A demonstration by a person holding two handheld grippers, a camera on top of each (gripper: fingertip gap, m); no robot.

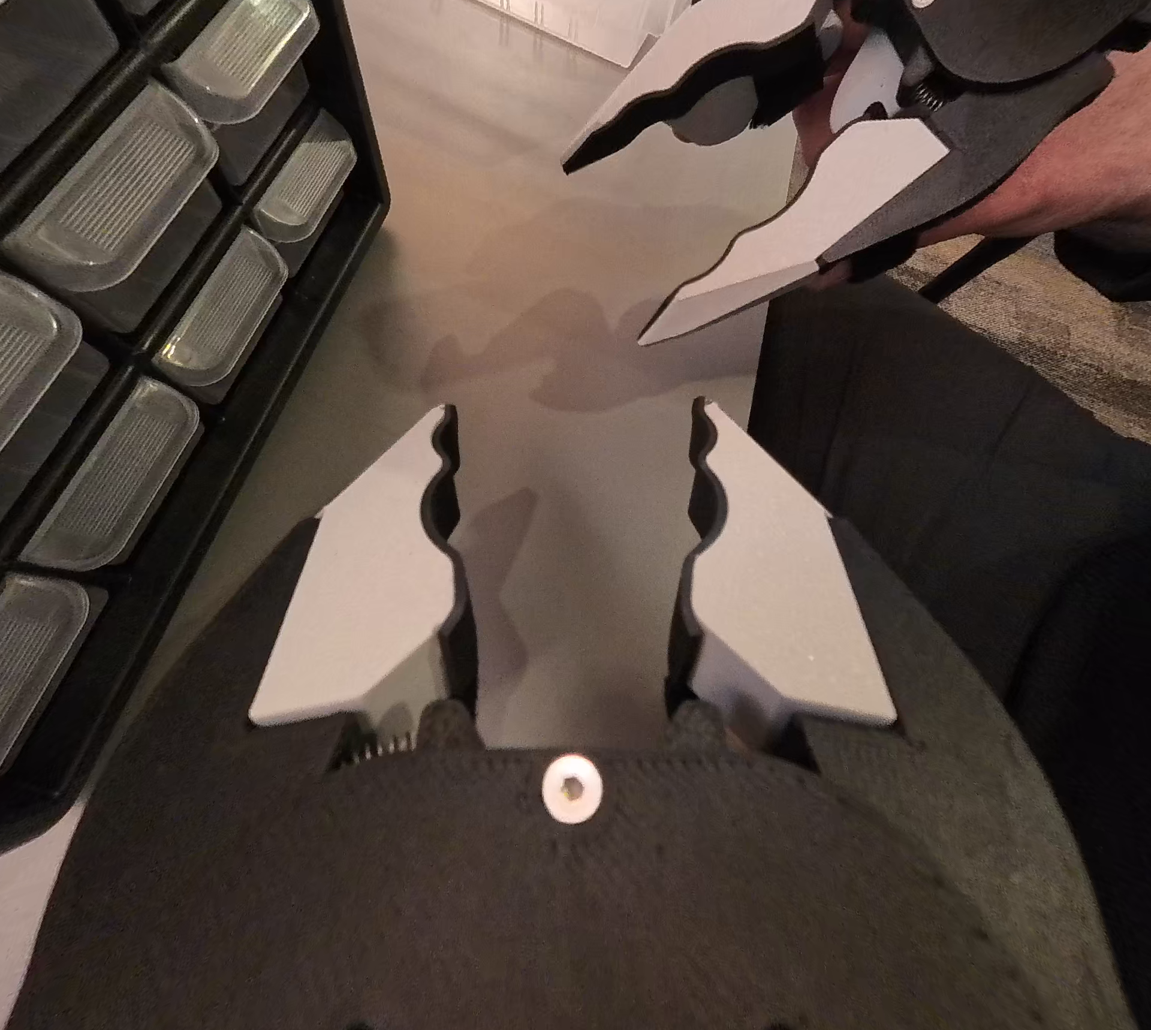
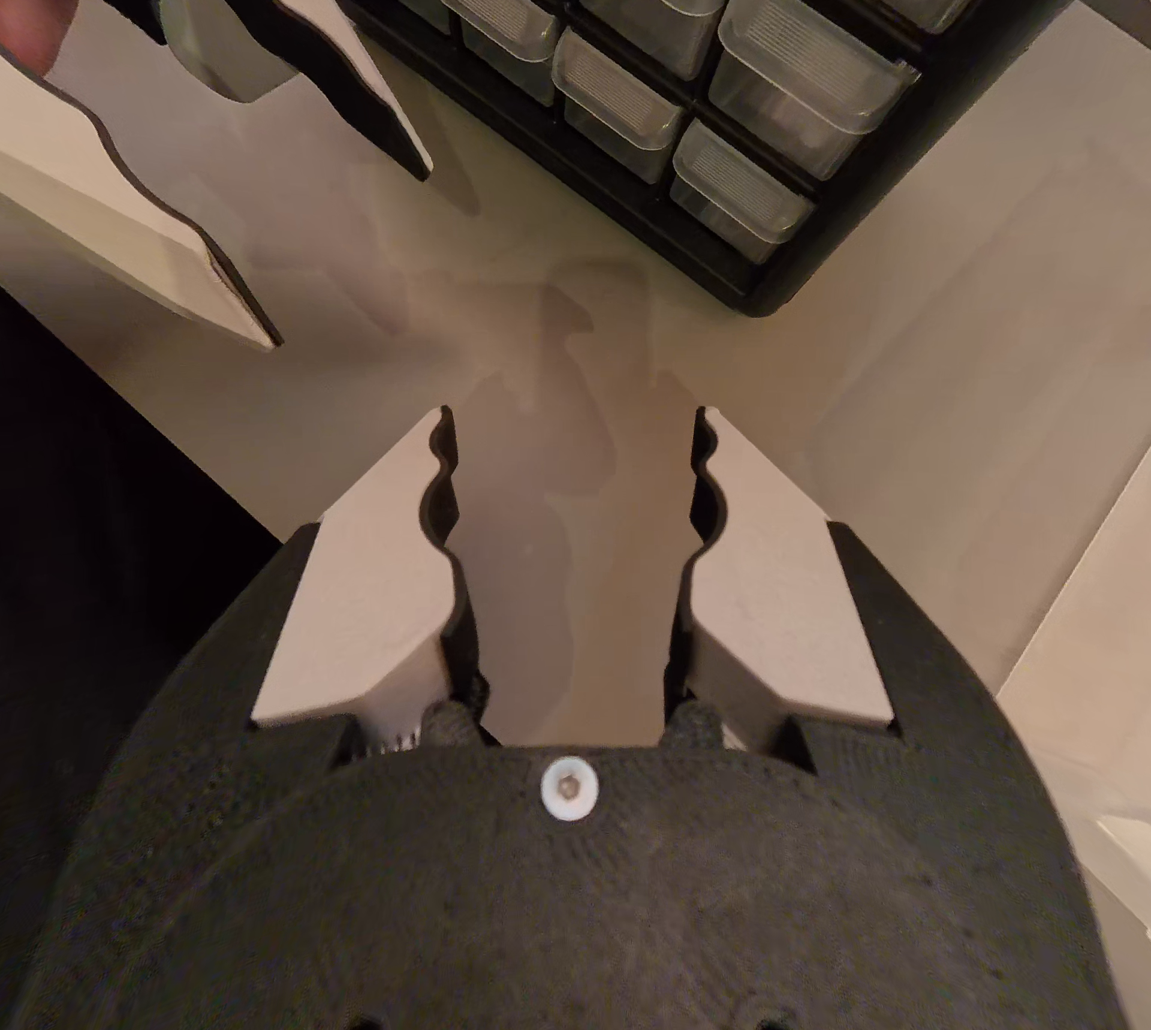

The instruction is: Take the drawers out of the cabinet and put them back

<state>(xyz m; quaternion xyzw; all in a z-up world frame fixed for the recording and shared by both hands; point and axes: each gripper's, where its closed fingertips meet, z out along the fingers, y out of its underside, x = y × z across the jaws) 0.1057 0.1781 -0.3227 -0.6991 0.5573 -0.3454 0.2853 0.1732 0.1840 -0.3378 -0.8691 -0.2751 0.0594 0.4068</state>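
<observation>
A black cabinet [image 1: 349, 84] with several clear plastic drawers [image 1: 118, 190] stands on the white table at the left of the left wrist view. It also shows in the right wrist view [image 2: 884, 228] at the top right, with its drawers [image 2: 803, 59] all seated in their slots. My left gripper [image 1: 574, 408] is open and empty over the bare table, right of the cabinet. My right gripper [image 2: 572, 409] is open and empty, in front of the cabinet's lower corner. The right gripper also shows in the left wrist view [image 1: 601, 252] at the upper right, and the left gripper in the right wrist view [image 2: 349, 259] at the upper left.
The white table [image 1: 498, 140] runs on past the cabinet. A dark chair or seat [image 1: 934, 502] sits past the table's right edge. A hand [image 1: 1046, 178] holds the right gripper. A white table seam or second panel [image 2: 1059, 564] lies at the right.
</observation>
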